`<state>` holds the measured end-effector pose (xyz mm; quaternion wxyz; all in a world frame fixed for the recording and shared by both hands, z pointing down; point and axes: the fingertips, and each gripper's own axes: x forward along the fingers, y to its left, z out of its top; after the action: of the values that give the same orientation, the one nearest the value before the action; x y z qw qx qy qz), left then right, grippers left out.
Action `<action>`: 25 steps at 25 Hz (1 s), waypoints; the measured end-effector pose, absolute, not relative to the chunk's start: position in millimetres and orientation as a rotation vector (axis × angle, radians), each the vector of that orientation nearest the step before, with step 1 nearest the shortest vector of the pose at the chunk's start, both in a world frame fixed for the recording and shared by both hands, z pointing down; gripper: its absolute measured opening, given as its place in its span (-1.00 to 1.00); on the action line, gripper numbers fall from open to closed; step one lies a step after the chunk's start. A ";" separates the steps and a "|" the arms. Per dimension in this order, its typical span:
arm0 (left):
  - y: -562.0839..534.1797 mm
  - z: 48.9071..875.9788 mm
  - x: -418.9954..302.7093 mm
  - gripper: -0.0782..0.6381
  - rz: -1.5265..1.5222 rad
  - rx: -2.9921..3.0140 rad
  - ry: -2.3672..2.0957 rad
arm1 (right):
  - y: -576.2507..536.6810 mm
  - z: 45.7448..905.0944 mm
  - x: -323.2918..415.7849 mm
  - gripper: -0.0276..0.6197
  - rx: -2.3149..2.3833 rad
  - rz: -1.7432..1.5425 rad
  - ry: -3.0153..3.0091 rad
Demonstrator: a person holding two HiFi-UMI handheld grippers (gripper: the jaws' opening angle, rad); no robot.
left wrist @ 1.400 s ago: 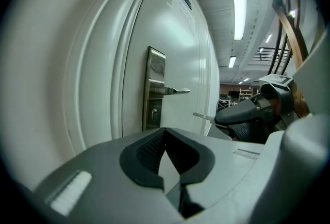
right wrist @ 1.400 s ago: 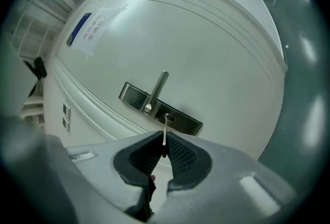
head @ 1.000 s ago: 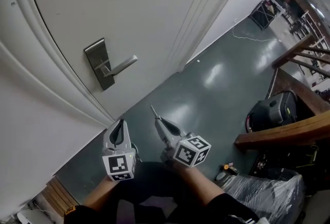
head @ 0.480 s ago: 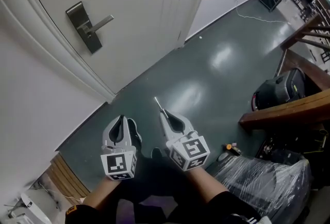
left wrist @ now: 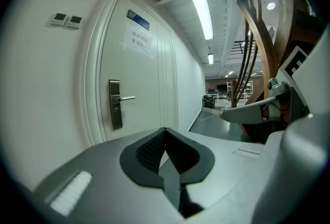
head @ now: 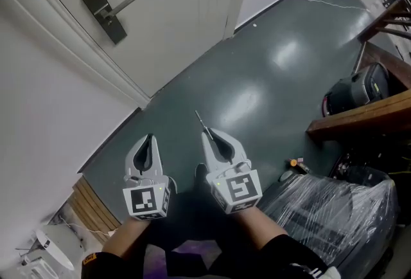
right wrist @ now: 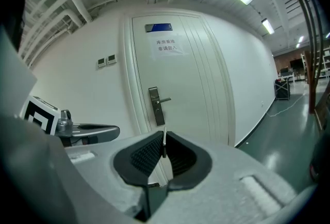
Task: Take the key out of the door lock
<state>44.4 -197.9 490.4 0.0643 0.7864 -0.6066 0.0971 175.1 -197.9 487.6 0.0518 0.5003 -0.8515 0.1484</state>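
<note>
The right gripper (head: pixel 210 138) was pinching the key (head: pixel 200 121), with the thin blade projecting beyond the jaw tips above the dark floor (head: pixel 257 91). The left gripper (head: pixel 149 139), just to its left, had its jaws pressed together on nothing. The lock plate (head: pixel 101 13) on the white door (head: pixel 173 8) stood well apart, at far left.

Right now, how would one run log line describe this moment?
key: out of lock | right gripper: jaws shut on key | left gripper: jaws shut, empty
</note>
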 end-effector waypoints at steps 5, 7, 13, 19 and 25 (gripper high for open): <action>-180.7 472.8 33.3 -0.73 0.241 2.383 -1.848 | -180.4 487.2 154.9 -0.87 1.519 0.426 -2.578; -168.8 471.7 20.9 -0.73 0.228 2.378 -1.858 | -172.2 488.3 141.3 -0.87 1.507 0.415 -2.576; -123.1 478.9 -32.7 -0.73 0.204 2.343 -1.878 | -133.6 489.5 94.7 -0.87 1.509 0.390 -2.557; -66.9 480.3 -87.8 -0.73 0.156 2.365 -1.846 | -71.7 490.2 39.3 -0.87 1.547 0.375 -2.504; -9.8 478.9 -122.1 -0.73 0.126 2.404 -1.780 | -9.0 479.7 3.9 -0.87 1.601 0.328 -2.452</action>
<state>-122.1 -9.8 478.9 0.0737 0.8008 -0.5929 0.0421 3.9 -9.0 479.7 0.0973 0.5407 -0.8282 0.1107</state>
